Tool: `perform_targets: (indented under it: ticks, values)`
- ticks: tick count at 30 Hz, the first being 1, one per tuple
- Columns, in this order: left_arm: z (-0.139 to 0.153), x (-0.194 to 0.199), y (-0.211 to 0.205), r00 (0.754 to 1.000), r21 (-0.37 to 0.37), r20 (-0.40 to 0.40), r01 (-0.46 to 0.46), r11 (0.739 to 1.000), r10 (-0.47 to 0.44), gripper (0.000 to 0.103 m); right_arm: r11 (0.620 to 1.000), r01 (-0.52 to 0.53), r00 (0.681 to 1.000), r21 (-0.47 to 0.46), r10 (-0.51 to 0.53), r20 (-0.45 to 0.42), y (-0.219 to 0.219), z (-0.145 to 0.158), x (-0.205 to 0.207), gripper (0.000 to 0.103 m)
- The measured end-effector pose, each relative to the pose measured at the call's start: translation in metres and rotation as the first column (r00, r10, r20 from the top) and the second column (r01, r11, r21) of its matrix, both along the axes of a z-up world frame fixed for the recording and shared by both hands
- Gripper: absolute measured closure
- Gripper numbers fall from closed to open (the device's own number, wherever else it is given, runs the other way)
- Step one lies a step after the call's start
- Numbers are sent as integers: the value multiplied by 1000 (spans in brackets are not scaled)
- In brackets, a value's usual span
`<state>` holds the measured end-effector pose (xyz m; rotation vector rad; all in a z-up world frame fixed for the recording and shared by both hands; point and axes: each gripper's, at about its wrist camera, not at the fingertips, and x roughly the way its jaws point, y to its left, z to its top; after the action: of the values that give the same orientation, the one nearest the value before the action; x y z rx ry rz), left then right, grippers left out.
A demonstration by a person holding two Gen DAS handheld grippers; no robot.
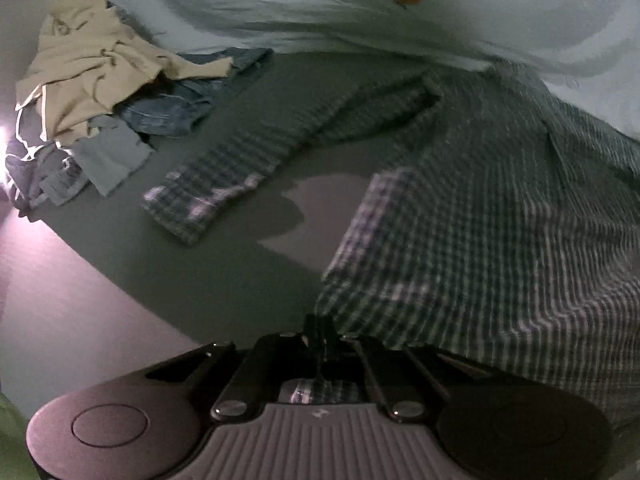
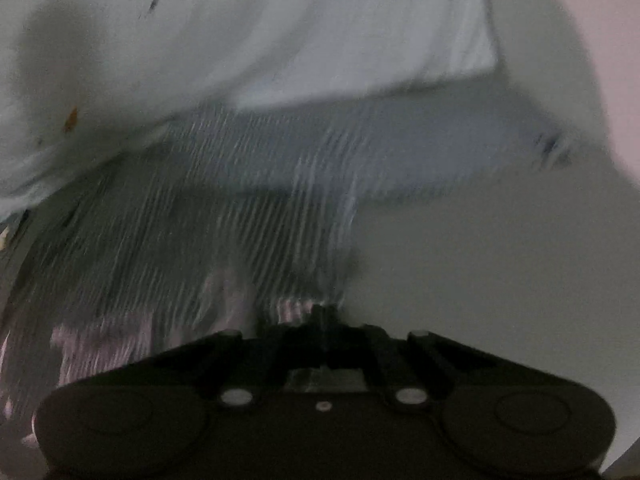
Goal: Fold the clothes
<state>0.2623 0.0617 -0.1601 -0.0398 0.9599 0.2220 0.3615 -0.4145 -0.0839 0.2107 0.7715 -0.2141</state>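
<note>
A green and white checked shirt (image 1: 480, 220) lies spread on the grey surface (image 1: 224, 272), one sleeve (image 1: 248, 168) stretched out to the left. My left gripper (image 1: 320, 330) is at the shirt's near left corner, fingers together, with checked cloth pinched between them and showing under the jaws. The right wrist view is blurred. There the same checked shirt (image 2: 224, 232) fills the lower left, and my right gripper (image 2: 324, 318) is shut on its near right edge.
A pile of beige, denim and grey clothes (image 1: 100, 88) sits at the far left of the surface. A pale blue sheet (image 1: 360, 12) bulges along the back, seen also as the pale sheet (image 2: 240, 40). The surface's edge (image 1: 80, 248) curves at the left.
</note>
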Motion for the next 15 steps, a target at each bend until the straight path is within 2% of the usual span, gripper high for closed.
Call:
perform_targets:
  ticks: [3,5,6,7,9,13,15]
  values:
    - [-8,2,9,1000,-12,-26,-7,1000,7,101,999,42,999,-29,-41,33,-18,11,8,103]
    - [-15,1,11,999,-20,-44,-5,1000,5,96,997,68,998,-48,-68,5,-21,7,6,97]
    - [-17,-2,11,999,-34,-41,-8,999,7,96,996,69,997,-50,-69,-16,-18,2,3,91]
    - [-19,-4,13,999,-53,-43,-19,998,16,92,996,75,997,-40,-76,-30,-17,-3,-5,76]
    - [-23,-9,18,998,-100,-43,-47,994,43,83,996,92,994,-2,-92,-53,-15,-14,-23,60]
    - [-25,-15,22,998,-150,-32,-62,987,58,79,980,124,989,157,-108,-106,-11,-43,-59,59]
    - [-26,-14,21,998,-157,-31,-65,985,61,78,973,118,988,200,-96,-118,-8,-56,-69,57]
